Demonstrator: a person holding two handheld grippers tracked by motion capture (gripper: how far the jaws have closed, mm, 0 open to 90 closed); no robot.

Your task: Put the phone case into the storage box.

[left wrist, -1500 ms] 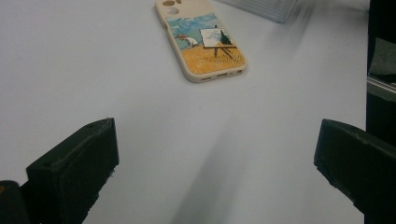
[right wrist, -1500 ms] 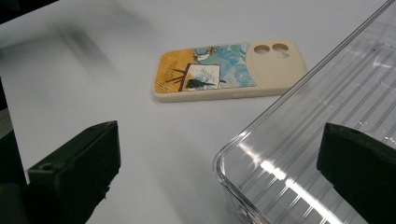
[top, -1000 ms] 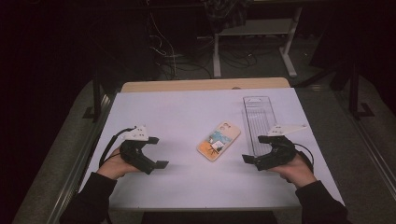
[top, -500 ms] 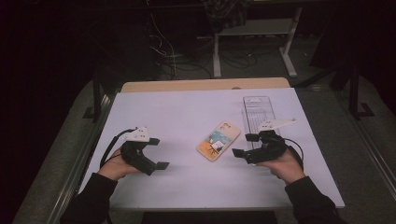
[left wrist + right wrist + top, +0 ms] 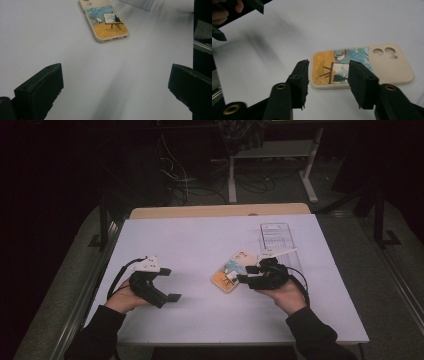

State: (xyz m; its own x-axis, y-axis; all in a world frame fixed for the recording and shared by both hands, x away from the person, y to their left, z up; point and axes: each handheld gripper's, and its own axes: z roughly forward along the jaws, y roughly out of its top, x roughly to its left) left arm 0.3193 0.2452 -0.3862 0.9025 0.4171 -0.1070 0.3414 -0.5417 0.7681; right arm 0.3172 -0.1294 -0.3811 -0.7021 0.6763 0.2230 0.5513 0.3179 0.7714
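A beige phone case point(image 5: 231, 270) with a painted field and easel scene lies flat on the white table point(image 5: 200, 240), picture side up. In the high view my right gripper point(image 5: 244, 274) points left at the case's near right edge. In the right gripper view its jaws have just been closing and stand half apart over the case's point(image 5: 362, 65) plain end, one jaw off its short edge, the other above its picture; the pads do not press on it. My left gripper point(image 5: 171, 283) rests at the table's left, jaws wide open and empty point(image 5: 115, 92), with the case point(image 5: 105, 21) well ahead.
A clear plastic box point(image 5: 278, 239) lies behind the right hand, toward the table's far right. A wooden strip point(image 5: 220, 211) runs along the far edge. Beyond it are dark floor, cables and a metal stand point(image 5: 272, 155).
My right hand has slid left from the table's right side up to the phone case, and its jaws have narrowed. The left hand and the case have stayed put.
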